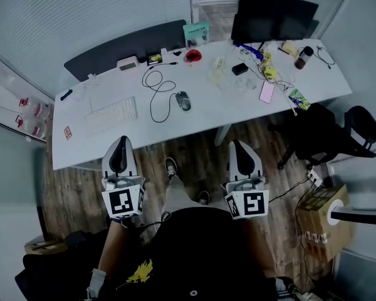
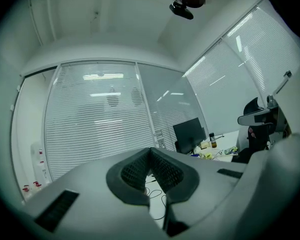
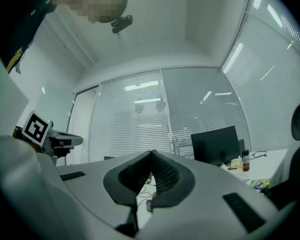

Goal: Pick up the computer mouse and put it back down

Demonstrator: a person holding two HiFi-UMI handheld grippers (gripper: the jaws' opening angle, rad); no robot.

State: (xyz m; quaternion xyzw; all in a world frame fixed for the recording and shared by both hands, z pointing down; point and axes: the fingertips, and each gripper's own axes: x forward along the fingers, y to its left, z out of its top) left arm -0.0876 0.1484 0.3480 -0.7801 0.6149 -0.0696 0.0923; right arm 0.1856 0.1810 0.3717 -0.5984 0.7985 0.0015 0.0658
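Up ahead, a long white desk (image 1: 207, 115), cluttered. Short of its near edge, left gripper (image 1: 120, 144) and right gripper (image 1: 239, 148), well apart, each pinched closed on nothing. Out mid-desk, right of the keyboard (image 1: 111, 113), the computer mouse (image 1: 183, 100), untouched, cable (image 1: 155, 99) looped.

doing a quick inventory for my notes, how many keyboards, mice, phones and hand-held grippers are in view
white flat keyboard: 1
dark oval corded computer mouse: 1
pink flat phone: 1
left hand-held gripper and right hand-held gripper: 2
total: 5
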